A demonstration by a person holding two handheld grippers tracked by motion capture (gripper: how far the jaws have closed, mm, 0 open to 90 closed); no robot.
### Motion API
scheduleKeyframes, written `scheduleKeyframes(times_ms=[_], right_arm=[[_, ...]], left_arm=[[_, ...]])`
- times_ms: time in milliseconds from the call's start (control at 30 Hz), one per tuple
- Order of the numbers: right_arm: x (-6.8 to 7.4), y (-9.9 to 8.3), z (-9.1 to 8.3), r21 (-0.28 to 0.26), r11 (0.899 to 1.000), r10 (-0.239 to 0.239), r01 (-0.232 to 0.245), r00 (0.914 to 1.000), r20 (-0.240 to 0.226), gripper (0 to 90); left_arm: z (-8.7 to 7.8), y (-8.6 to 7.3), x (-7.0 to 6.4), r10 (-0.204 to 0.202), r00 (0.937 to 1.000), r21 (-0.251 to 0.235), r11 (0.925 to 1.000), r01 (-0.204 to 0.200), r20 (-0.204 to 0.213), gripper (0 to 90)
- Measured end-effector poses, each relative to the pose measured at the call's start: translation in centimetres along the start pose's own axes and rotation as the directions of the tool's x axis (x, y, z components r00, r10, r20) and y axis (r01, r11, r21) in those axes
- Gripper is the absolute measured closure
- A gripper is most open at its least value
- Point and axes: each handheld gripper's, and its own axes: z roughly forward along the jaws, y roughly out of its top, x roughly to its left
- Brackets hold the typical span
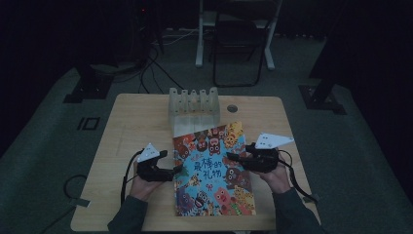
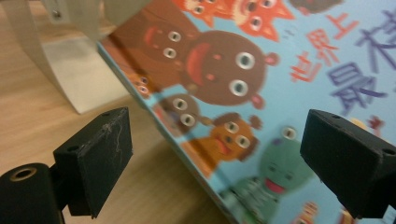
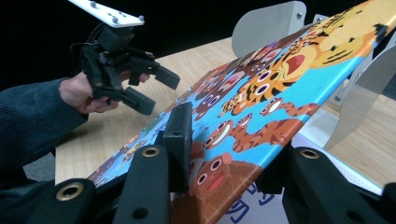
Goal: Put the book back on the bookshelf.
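A colourful picture book [image 1: 214, 170] with cartoon animals on its cover lies on the wooden table [image 1: 136, 117], its far end by the rack. My right gripper [image 1: 234, 158] is shut on the book's right edge [image 3: 261, 116]: one jaw lies on the cover, the other sits under it, and that edge is tilted up. A white surface with blue print [image 3: 243, 205] shows below the raised edge. My left gripper [image 1: 178, 170] is open at the book's left edge [image 2: 154, 126], its jaws wide apart and not touching the book. It also appears across the book as the left gripper [image 3: 154, 88].
A pale rack with upright dividers [image 1: 193, 105] stands at the table's far middle, right behind the book; its plates [image 3: 266, 23] rise beside the cover. A round grommet [image 1: 232, 108] sits to the right of it. A chair [image 1: 238, 44] and cables lie beyond the table.
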Motion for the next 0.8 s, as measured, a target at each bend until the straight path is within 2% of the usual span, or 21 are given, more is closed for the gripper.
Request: scheduleKeyframes(times_ms=[167,267,367,500,567,667,800], right_arm=[[0.2,-0.1,-0.3,-0.012,1.000,-0.023,0.023,0.9997,-0.011,63.6],[0.3,-0.1,-0.5,-0.018,0.999,-0.038,0.037,0.9992,-0.015,63.6],[0.3,-0.2,-0.7,-0.027,0.999,-0.048,0.047,0.9987,-0.017,63.6],[0.3,-0.4,-0.9,-0.044,0.997,-0.060,0.059,0.9980,-0.021,63.6],[0.4,-0.4,-0.9,-0.045,0.997,-0.065,0.063,0.9977,-0.022,63.6],[0.4,-0.4,-1.1,-0.050,0.996,-0.071,0.070,0.9971,-0.027,63.7],[0.2,-0.4,-1.2,-0.052,0.996,-0.070,0.068,0.9970,-0.034,63.8]], left_arm=[[0.9,0.2,0.6,-0.019,0.9996,0.013,0.9998,0.018,0.021,9.3],[1.3,0.3,0.8,-0.032,0.9971,0.013,0.9994,0.032,0.069,7.9],[1.3,0.4,0.8,-0.034,0.9958,0.011,0.9994,0.034,0.084,7.9],[1.5,0.6,1.1,-0.056,0.9907,0.008,0.9985,0.055,0.124,7.9],[1.7,0.6,1.3,-0.064,0.9862,0.007,0.9979,0.064,0.153,7.9],[2.1,0.7,1.4,-0.085,0.9730,0.027,0.9963,0.081,0.215,7.5],[2.0,0.7,1.1,-0.065,0.9762,0.018,0.9979,0.062,0.207,6.8]])
